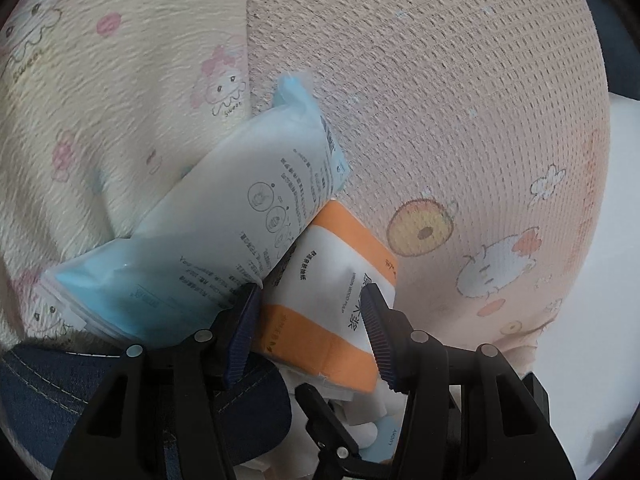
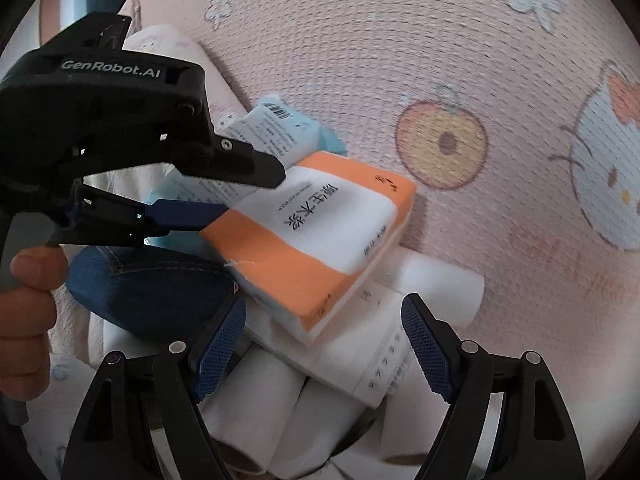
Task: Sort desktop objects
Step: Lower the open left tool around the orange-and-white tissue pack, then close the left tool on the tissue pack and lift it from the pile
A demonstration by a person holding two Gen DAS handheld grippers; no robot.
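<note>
An orange-and-white tissue pack (image 1: pixel 320 304) (image 2: pixel 316 240) lies tilted over a pile of paper goods. My left gripper (image 1: pixel 312 312) (image 2: pixel 252 196) is shut on its near end, one pad on each side. Behind it leans a blue-and-white wipes pack (image 1: pixel 224 216) (image 2: pixel 280 128). My right gripper (image 2: pixel 324 304) hovers open just in front of the orange pack, above a white paper pack (image 2: pixel 360 364) and white paper rolls (image 2: pixel 256 404). Nothing is pressed between its pads.
A blue denim cap (image 1: pixel 40 392) (image 2: pixel 152 292) sits left of the pile. Everything rests on a pink waffle blanket (image 1: pixel 440 100) (image 2: pixel 360 80) with cartoon prints, beside a cream printed blanket (image 1: pixel 100 120). A person's hand (image 2: pixel 28 300) holds the left gripper's handle.
</note>
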